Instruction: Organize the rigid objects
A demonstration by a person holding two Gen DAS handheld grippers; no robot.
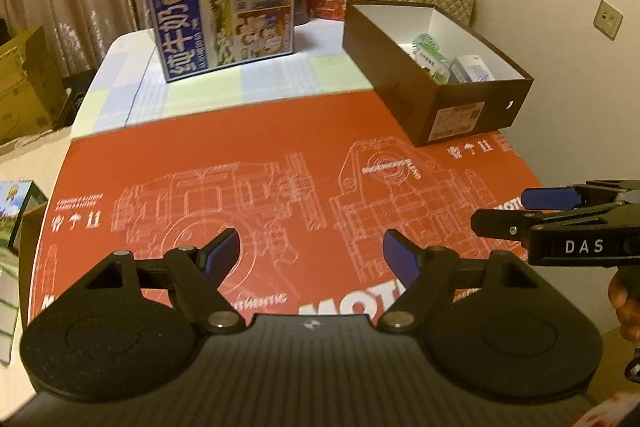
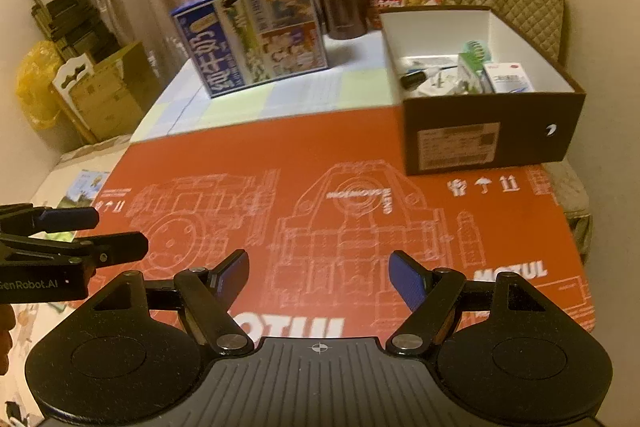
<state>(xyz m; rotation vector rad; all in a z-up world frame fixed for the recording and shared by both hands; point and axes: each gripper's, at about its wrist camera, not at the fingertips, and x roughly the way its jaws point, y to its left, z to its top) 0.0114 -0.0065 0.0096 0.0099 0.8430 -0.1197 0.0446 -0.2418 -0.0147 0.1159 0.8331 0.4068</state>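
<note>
gaping wide and empty over glossy red cardboard (image 1: 248, 163), left gripper (image 1: 311, 251) and right gripper (image 2: 319, 275)

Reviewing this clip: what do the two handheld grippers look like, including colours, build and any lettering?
Both are matte black plastic: ribbed bodies, round dimpled discs, silver pivot screws, blue-padded fingers. The left gripper is lettered "GenRobot.AI" on its side, the right gripper "DAS". No cables or sleeves show.

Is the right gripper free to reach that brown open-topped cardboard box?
Probably yes: the right gripper is open and empty, and only bare red mat lies before the brown open-topped cardboard box.
</note>
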